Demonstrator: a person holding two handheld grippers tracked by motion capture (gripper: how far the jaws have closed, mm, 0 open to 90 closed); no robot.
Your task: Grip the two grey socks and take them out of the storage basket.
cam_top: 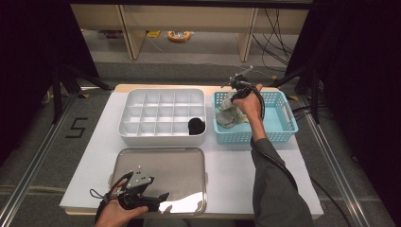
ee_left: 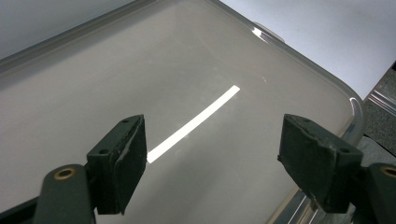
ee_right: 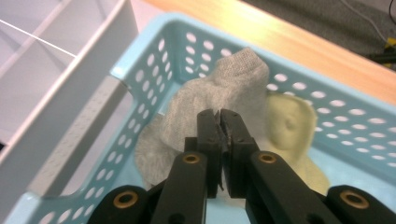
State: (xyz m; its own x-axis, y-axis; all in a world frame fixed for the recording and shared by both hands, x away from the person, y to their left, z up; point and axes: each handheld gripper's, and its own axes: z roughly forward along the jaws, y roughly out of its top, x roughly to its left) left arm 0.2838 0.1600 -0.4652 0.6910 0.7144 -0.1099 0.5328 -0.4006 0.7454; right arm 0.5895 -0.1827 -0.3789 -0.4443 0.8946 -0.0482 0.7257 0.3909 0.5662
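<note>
A grey sock (ee_right: 219, 81) hangs bunched over the left part of the light-blue basket (ee_right: 154, 70), and my right gripper (ee_right: 219, 125) is shut on a fold of it. A pale yellow sock (ee_right: 290, 126) lies beside it in the basket. From the high view, the right gripper (cam_top: 235, 97) holds the grey sock (cam_top: 228, 113) just above the basket (cam_top: 283, 101) at the table's back right. My left gripper (ee_left: 212, 163) stands open above the bare metal tray (ee_left: 140, 84), with nothing between its fingers. It sits at the tray's front left corner (cam_top: 151, 198).
A white box with several compartments (cam_top: 161, 111) stands left of the basket, and a black rolled item (cam_top: 196, 126) sits in its front right compartment. The metal tray (cam_top: 179, 170) lies in front of the box on the white tabletop.
</note>
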